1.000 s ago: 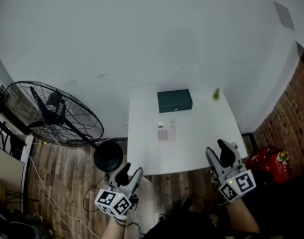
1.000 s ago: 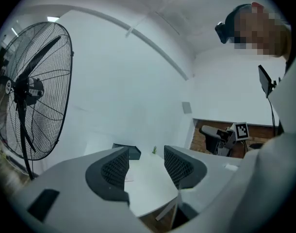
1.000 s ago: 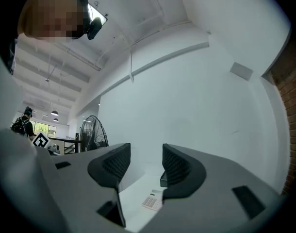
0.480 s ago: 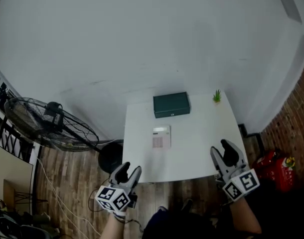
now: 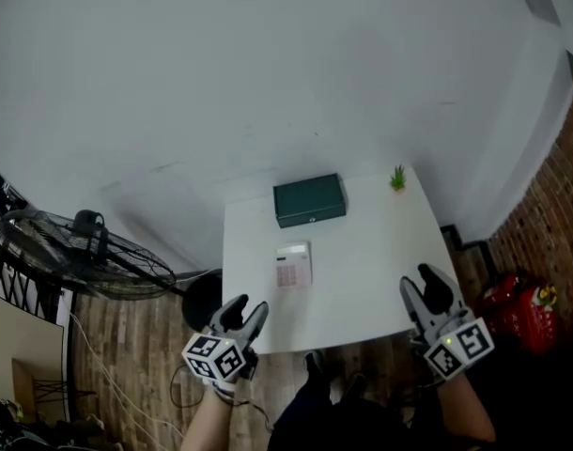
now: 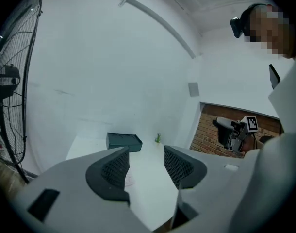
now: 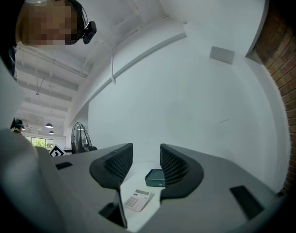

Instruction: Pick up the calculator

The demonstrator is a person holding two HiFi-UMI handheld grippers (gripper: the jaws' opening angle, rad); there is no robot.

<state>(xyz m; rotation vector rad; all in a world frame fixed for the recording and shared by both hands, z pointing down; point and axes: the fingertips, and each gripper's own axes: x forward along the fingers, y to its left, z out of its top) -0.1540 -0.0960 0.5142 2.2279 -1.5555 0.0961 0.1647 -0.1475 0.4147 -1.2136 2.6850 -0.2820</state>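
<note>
The white calculator [image 5: 293, 265] with pinkish keys lies flat on the left half of the small white table [image 5: 362, 252]; the right gripper view shows the calculator [image 7: 138, 200] low between that gripper's jaws, far ahead. My left gripper [image 5: 245, 315] hangs just off the table's near left corner, open and empty, short of the calculator. In its own view the left gripper [image 6: 144, 165] faces along the tabletop. My right gripper [image 5: 425, 289] hovers at the table's near right edge, its jaws closing with nothing between them; its own view shows the right gripper [image 7: 145, 167] gap bare.
A dark green box [image 5: 309, 200] sits at the table's far side behind the calculator, a small green plant [image 5: 397, 178] at the far right corner. A black floor fan [image 5: 80, 252] stands left of the table. Red object [image 5: 517, 303] and brick wall at right.
Both grippers have come closer to the table's near edge. The table and its objects have shifted left in the head view, and the fan slid toward the left border.
</note>
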